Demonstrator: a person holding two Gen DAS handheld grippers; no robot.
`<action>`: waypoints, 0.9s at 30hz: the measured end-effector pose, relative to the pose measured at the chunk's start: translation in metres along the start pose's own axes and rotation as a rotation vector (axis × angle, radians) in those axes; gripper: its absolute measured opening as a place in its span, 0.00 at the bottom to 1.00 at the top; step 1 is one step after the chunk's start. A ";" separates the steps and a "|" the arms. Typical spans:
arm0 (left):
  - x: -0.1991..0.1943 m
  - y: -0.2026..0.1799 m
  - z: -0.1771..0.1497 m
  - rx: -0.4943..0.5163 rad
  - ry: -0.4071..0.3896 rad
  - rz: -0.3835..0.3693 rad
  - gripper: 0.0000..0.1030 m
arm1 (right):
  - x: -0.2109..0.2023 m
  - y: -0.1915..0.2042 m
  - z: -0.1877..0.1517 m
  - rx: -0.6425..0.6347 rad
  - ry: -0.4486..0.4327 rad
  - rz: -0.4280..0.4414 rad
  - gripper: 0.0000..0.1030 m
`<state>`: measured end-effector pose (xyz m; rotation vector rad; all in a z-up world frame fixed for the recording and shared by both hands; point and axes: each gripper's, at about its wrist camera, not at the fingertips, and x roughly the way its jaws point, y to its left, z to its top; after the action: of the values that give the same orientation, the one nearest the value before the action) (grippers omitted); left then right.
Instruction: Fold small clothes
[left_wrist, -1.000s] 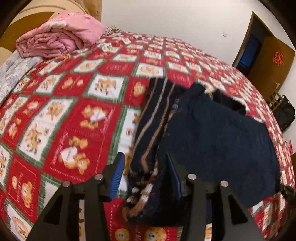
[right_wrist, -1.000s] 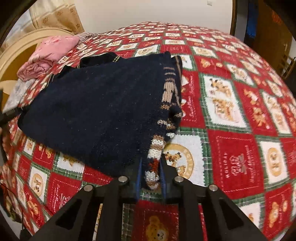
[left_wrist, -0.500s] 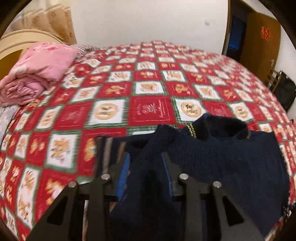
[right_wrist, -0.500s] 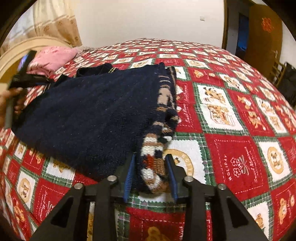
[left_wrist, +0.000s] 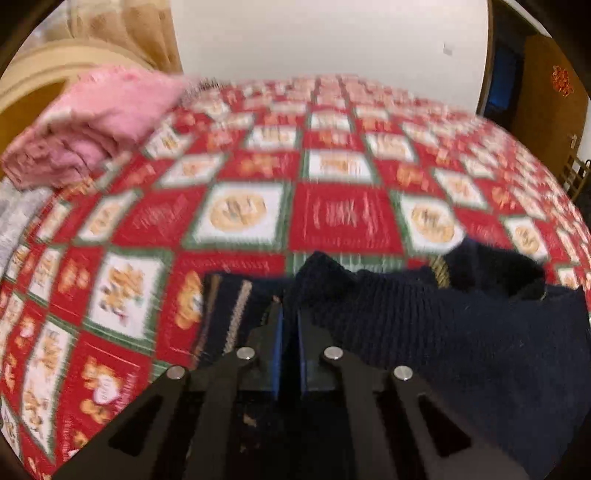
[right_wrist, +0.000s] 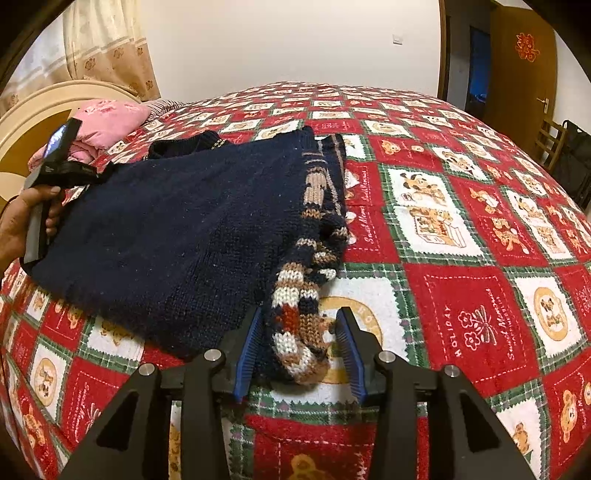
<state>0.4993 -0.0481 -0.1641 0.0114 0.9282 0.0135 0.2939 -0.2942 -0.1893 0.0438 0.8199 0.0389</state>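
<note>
Since the earlier frames, the left claw (left_wrist: 289, 325) has travelled along the sweater (right_wrist: 177, 229) to its shoulder part near the collar, and its jaws have come together; the right claw (right_wrist: 299, 332) has let go of the patterned cuff (right_wrist: 299, 332). At the far left of the right wrist view, a hand (right_wrist: 18, 218) holds the left claw at the sweater's left edge. Pink bedding (right_wrist: 107, 125) lies folded behind it, near the headboard (right_wrist: 33, 107). In the left wrist view, the left claw is narrow, with its blue pads almost together, pinching a dark fold of the sweater. The sweater is dark blue and lies flat on the bed (right_wrist: 461, 277), which has a red, white and green quilt with bears. Its sleeve with brown and white stripes is folded along the right edge. The right claw jaws are opening; the cuff lies between the pads, loose on the quilt, and the right pad stands clear of it. A door (right_wrist: 524, 66) is at the far right.
</note>
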 end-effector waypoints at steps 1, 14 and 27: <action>0.002 -0.002 -0.001 0.006 -0.006 0.010 0.12 | 0.001 -0.001 0.000 0.004 0.001 0.002 0.42; -0.089 0.045 -0.060 0.053 -0.092 0.054 0.51 | -0.016 -0.013 -0.002 0.072 -0.077 -0.004 0.50; -0.070 0.076 -0.098 0.050 -0.026 0.097 0.51 | -0.029 0.078 0.020 -0.197 -0.151 -0.087 0.54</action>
<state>0.3782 0.0273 -0.1654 0.1031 0.9017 0.0794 0.2878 -0.2187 -0.1502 -0.1734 0.6627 0.0340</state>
